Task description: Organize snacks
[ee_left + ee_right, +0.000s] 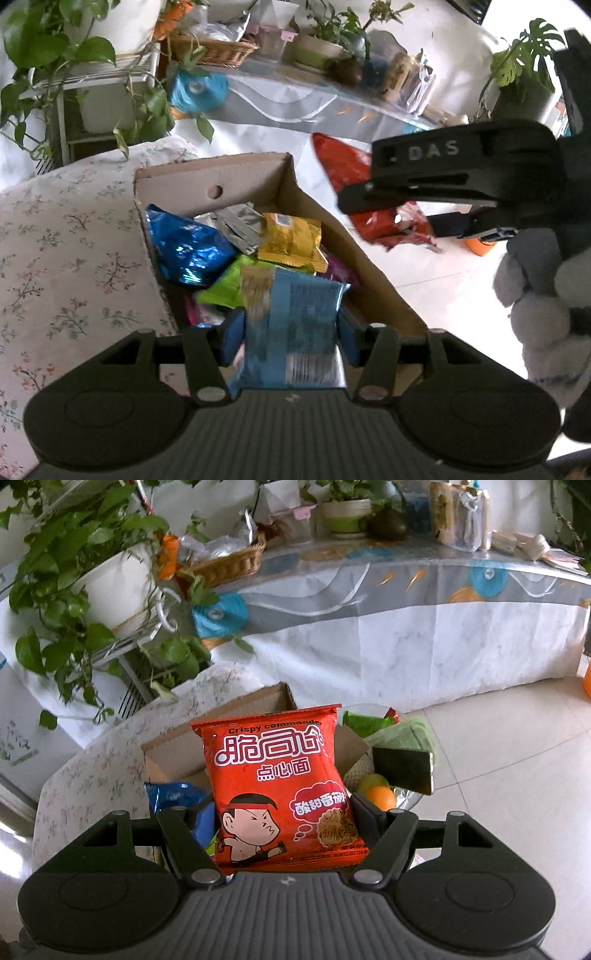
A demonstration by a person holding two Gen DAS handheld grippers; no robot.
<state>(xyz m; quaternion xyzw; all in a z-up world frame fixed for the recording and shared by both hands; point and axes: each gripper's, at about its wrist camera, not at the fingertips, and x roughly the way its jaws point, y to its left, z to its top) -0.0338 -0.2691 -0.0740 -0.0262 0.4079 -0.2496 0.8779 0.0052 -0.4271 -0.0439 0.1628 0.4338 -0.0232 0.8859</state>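
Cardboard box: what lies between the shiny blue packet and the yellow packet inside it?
A crumpled silver packet lies between the blue packet and the yellow packet in the cardboard box; the left wrist view shows it.

red packet [345, 173] half hidden behind right tongs [373, 199], shelf clutter perhaps blurred

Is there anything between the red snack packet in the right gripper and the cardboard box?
Nothing visible blocks it. The red snack packet sits in the right gripper just before the open cardboard box, which already holds other packets.
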